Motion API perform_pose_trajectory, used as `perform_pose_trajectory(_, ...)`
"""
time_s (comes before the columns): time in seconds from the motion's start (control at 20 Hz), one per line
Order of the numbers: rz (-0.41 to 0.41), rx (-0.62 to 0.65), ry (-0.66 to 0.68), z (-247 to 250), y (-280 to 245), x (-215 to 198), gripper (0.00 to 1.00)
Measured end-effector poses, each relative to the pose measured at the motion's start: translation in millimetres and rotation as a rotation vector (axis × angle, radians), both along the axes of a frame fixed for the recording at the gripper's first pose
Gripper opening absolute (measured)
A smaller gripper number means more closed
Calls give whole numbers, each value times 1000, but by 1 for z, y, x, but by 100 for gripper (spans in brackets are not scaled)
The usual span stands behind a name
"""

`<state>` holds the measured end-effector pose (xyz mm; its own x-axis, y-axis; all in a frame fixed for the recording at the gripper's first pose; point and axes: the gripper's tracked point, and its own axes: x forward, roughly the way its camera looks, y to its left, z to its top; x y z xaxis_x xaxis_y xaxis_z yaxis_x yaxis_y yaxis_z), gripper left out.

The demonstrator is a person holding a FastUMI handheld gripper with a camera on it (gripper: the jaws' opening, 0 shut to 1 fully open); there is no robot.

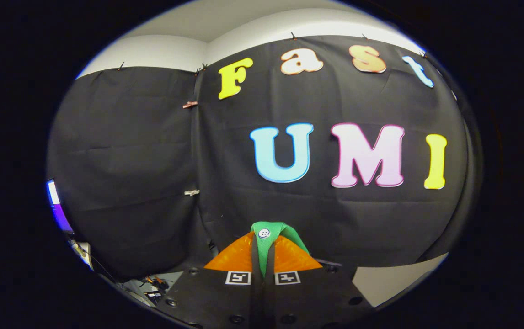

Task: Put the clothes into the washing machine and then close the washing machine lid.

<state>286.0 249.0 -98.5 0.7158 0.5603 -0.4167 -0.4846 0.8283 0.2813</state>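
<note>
My jaws are pressed together, pinching a green fabric garment with a white button (269, 237) between the two orange wedge-shaped finger pads (239, 258). The cloth bunches up over the tips and hangs down the narrow gap between them, so both pads press on it. That looks like a firm grip for carrying.

I hold the gripper (264, 262) raised and level, pointed at the black cloth booth wall (152, 160), probably to keep the garment clear of everything while it travels. Where the washing machine stands I cannot tell from here.

Low to the left, past the wall's edge, sits some cabling and a lit screen edge (54, 201); a pale strip of surface (394, 278) shows low right.

My read: garment picked up, drop into the machine not yet done, lid step pending.
</note>
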Motion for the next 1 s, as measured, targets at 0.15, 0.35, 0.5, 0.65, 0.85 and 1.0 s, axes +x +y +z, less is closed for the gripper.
perform_pose_trajectory(0.15,54,-6,76,-49,17,-2,5)
perform_pose_trajectory(0.35,136,-60,182,-121,39,-4,4)
perform_pose_trajectory(0.5,191,-115,269,-174,51,-7,5)
perform_pose_trajectory(0.65,222,-166,333,-222,58,-15,5)
perform_pose_trajectory(0.85,240,-224,440,-270,61,-23,5)
perform_pose_trajectory(1.0,248,-271,477,-293,56,-27,5)
